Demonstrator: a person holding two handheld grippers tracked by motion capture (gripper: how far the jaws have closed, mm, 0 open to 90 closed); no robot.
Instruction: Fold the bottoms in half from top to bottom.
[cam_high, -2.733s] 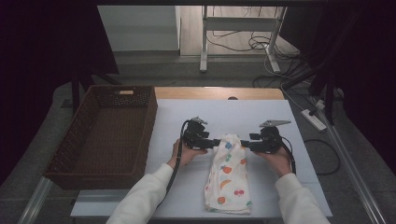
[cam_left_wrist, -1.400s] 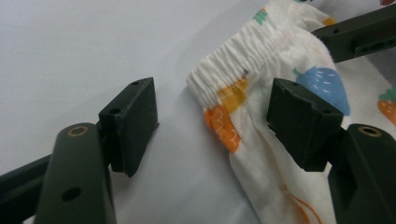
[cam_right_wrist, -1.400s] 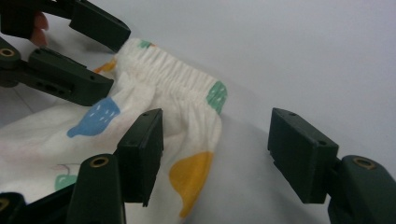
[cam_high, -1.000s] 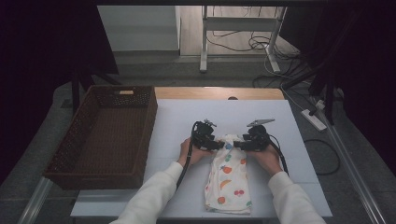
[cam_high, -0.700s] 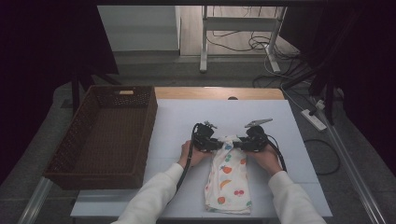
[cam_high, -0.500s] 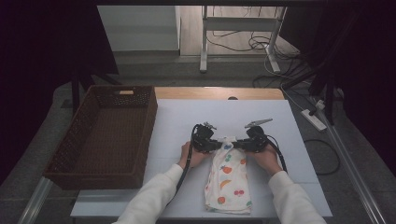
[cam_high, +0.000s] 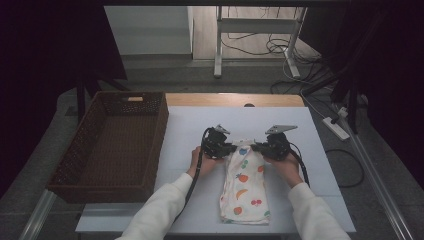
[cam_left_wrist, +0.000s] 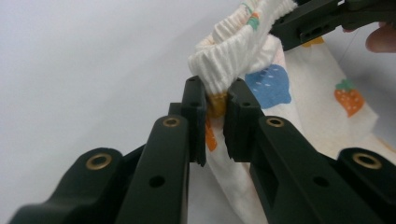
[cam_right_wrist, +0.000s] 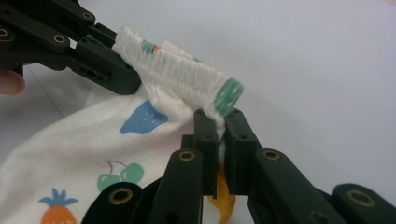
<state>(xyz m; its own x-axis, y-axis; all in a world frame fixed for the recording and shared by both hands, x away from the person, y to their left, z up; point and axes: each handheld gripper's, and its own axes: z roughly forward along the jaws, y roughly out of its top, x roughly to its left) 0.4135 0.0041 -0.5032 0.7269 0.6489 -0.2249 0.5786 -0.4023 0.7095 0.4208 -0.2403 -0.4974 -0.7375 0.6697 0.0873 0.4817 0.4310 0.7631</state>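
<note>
With the 2 grippers' jaws just closed, the left gripper and right gripper each pinch a corner of the fruit-print garment's ribbed waistband on the white table, lifting or folding remains, wicker basket empty

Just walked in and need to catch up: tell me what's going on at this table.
A person holds a gripper in each hand over a white table. The left gripper and right gripper have just closed on the ribbed waistband at the far end of a folded fruit-print garment, one at each corner. A brown wicker basket stands to its left.
</note>
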